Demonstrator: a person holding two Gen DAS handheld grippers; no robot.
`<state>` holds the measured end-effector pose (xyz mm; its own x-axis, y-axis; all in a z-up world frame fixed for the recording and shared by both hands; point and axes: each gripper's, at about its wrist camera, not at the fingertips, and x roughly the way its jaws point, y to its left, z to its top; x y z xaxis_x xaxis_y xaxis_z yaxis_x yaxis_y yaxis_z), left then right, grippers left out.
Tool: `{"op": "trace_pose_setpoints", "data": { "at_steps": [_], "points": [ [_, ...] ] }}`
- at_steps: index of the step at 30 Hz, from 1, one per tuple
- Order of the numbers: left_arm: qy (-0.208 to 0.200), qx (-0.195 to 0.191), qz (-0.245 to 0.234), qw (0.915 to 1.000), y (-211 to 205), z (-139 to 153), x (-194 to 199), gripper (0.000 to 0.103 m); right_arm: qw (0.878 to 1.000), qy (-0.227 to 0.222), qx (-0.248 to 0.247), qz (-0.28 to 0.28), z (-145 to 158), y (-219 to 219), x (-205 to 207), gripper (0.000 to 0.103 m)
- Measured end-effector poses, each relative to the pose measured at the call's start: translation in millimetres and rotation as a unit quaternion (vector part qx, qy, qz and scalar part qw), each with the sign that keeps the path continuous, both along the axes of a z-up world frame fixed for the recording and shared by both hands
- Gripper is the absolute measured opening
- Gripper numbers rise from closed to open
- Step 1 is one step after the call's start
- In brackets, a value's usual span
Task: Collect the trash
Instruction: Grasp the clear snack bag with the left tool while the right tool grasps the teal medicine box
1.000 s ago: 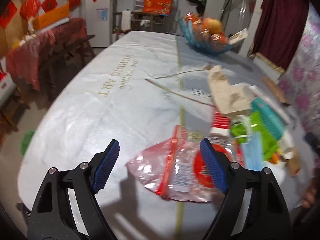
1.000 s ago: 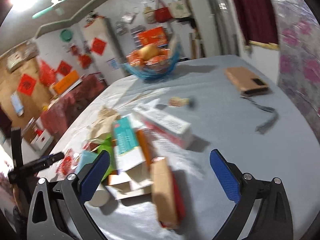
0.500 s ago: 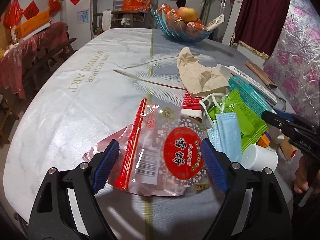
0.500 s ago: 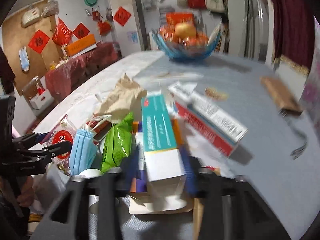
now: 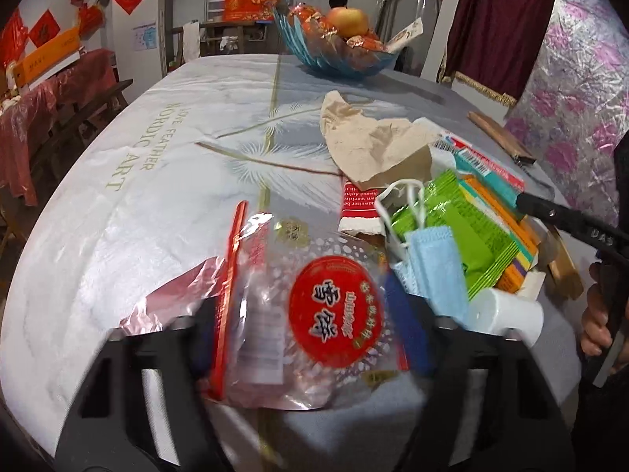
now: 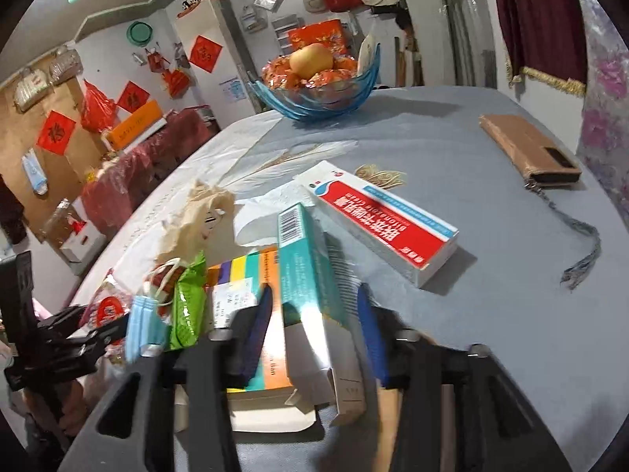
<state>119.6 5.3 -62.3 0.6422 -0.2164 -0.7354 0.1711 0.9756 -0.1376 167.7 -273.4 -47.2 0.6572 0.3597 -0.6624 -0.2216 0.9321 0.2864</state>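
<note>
Between the narrowed jaws of the left gripper (image 5: 306, 326) now lies the snack bag (image 5: 314, 314), and the right gripper (image 6: 314, 326) has closed around the teal box (image 6: 310, 271), so both pickups appear imminent.

snack bag (image 5: 306, 314) left of mask (image 5: 436, 267) | boxes (image 6: 314, 275) right of mask | bowl (image 5: 338, 55) behind

A clear plastic bag (image 5: 310, 314) with a red round label and red zip strip is seen lying crumpled at the table's near edge. A teal box (image 6: 310, 275) is propped tilted on flattened cartons, beside a blue mask (image 5: 436, 267) and green wrapper (image 5: 464, 232).
</note>
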Motion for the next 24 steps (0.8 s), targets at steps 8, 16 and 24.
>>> {"op": "trace_pose_setpoints", "data": {
  "at_steps": [8,16,24],
  "points": [
    [-0.028,-0.017,0.01,0.9994,18.4,23.6,-7.5,0.032,1.0,-0.019,0.016,-0.005,4.1,-2.2,-5.1,0.062],
    [-0.006,-0.019,0.01,0.9998,17.2,15.8,-11.4,0.046,1.0,0.027,0.009,0.008,-6.8,2.4,6.7,0.028],
    [-0.011,-0.038,0.003,0.9992,8.9,12.9,-6.1,0.053,0.998,-0.029,0.063,-0.009,3.6,-16.7,-9.1,0.025]
  ]
}}
